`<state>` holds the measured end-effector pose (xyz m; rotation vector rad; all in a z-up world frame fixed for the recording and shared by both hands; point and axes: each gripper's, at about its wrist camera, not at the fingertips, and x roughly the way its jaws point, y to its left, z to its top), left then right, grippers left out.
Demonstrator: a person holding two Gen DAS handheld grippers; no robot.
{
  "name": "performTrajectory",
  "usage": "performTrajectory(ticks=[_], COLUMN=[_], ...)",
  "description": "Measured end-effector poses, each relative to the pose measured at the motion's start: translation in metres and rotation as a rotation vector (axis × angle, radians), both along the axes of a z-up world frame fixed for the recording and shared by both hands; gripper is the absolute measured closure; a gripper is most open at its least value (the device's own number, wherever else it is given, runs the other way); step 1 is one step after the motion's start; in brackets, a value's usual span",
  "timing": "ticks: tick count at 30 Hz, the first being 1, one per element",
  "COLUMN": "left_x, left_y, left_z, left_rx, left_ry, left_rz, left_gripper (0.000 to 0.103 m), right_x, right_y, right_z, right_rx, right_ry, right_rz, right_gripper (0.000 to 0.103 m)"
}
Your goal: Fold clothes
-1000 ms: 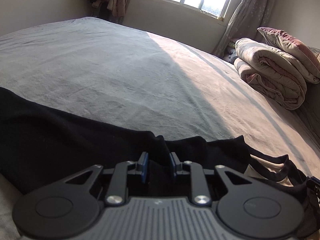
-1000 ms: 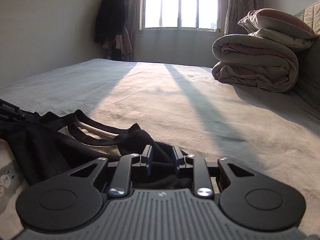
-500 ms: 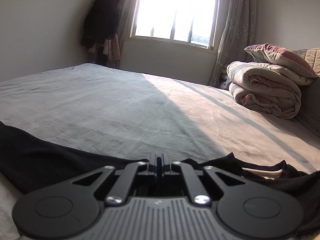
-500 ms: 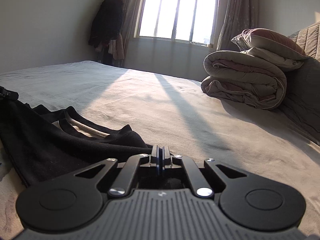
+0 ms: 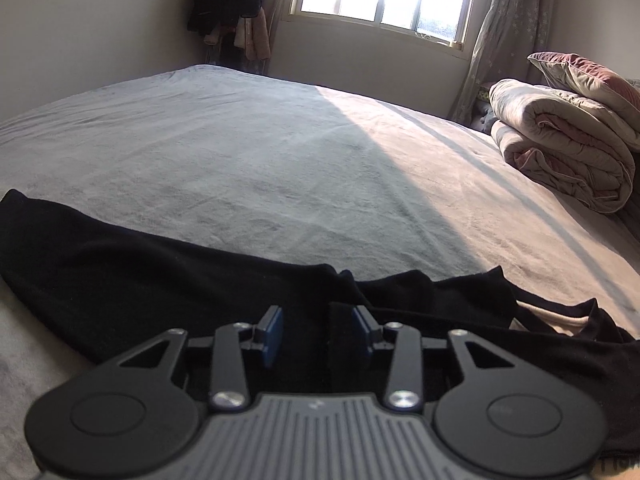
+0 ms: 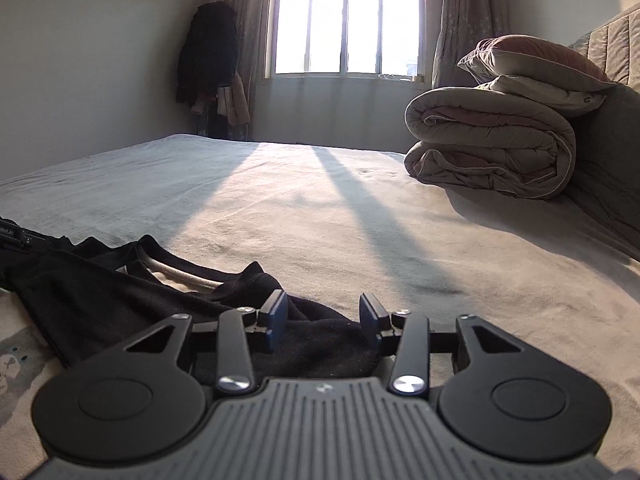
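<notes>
Left gripper [image 5: 319, 330], right gripper [image 6: 323, 319]: jaws just opened, apart over black garment [image 5: 120, 280], gripping nothing. Garment's 6 o'clock edge hidden; rolled quilt [image 6: 492, 148] fuller in right view.

A wide bed [image 5: 248, 160] under a grey plush cover fills most of both views. Behind it, at 12 o'clock, a barred window [image 6: 344, 20] admits strong daylight; a sunlit band crossed by bar shadows falls across the cover toward 5 o'clock. Patterned curtains [image 6: 472, 20] hang on both sides of the window. The walls [image 6: 92, 72] are plain and pale. In the corner at 11 o'clock dark garments [image 6: 208, 56] hang bunched. At 2 o'clock a rolled beige-and-pink quilt [image 6: 492, 148] rests on the bed with a pillow [image 6: 532, 60] on top. A quilted headboard [image 6: 616, 40] shows at the right edge of the right wrist view.
</notes>
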<state>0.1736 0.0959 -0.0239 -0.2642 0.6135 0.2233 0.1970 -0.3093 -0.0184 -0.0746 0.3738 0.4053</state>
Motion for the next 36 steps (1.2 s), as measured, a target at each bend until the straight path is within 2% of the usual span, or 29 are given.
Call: performTrajectory(ticks=[6,7,8,9,11,14,16,19,21,25,27,30,34,36], left_x=[-0.011,-0.012,-0.012,-0.013,-0.015,-0.02,-0.017,-0.013,-0.016,-0.023,-0.027,-0.035,-0.048,-0.054], left_y=[0.008,0.003,-0.002,-0.007,-0.016,-0.018,-0.017,-0.018,-0.018,-0.012,-0.004,0.016,0.056,0.075], left_z=[0.0,-0.001,-0.002,-0.002,-0.002,0.002,0.0,-0.004,-0.002,0.004,0.006,0.01,0.01,0.009], left_rx=[-0.157,-0.142,-0.127,-0.105,-0.041,-0.011,-0.006,0.03,0.069,0.117,0.112,0.102,0.078,0.073], left_ry=[0.086,0.093,0.099,0.102,0.088,0.033,0.058,0.09,0.081,0.065,0.06,0.049,0.039,0.028], left_rz=[-0.034,-0.047,-0.06,-0.068,-0.063,-0.033,-0.026,-0.019,0.001,0.043,0.068,0.149,0.306,0.377], left_gripper=[0.066,0.066,0.078,0.097,0.097,0.098,0.097,0.087,0.067,0.063,0.051,0.039,0.037,0.037], right_x=[-0.004,-0.005,-0.006,-0.007,-0.008,-0.012,-0.013,-0.012,-0.011,-0.009,-0.008,-0.006,-0.004,-0.006], right_y=[-0.027,-0.031,-0.036,-0.041,-0.048,-0.055,-0.057,-0.051,-0.044,-0.032,-0.028,-0.024,-0.014,-0.002], right_z=[0.013,0.013,0.014,0.013,0.012,0.012,0.014,0.015,0.012,0.005,0.003,0.003,0.005,0.007], right_rx=[0.033,0.027,0.019,0.01,-0.008,-0.015,0.002,0.016,0.002,-0.022,-0.023,-0.01,0.012,0.023], right_ry=[0.1,0.1,0.103,0.109,0.118,0.118,0.109,0.113,0.118,0.13,0.136,0.135,0.142,0.142], right_rz=[0.193,0.193,0.194,0.195,0.201,0.224,0.231,0.252,0.264,0.268,0.26,0.23,0.196,0.214], right_gripper=[0.059,0.059,0.059,0.059,0.059,0.059,0.059,0.059,0.059,0.059,0.059,0.059,0.059,0.058])
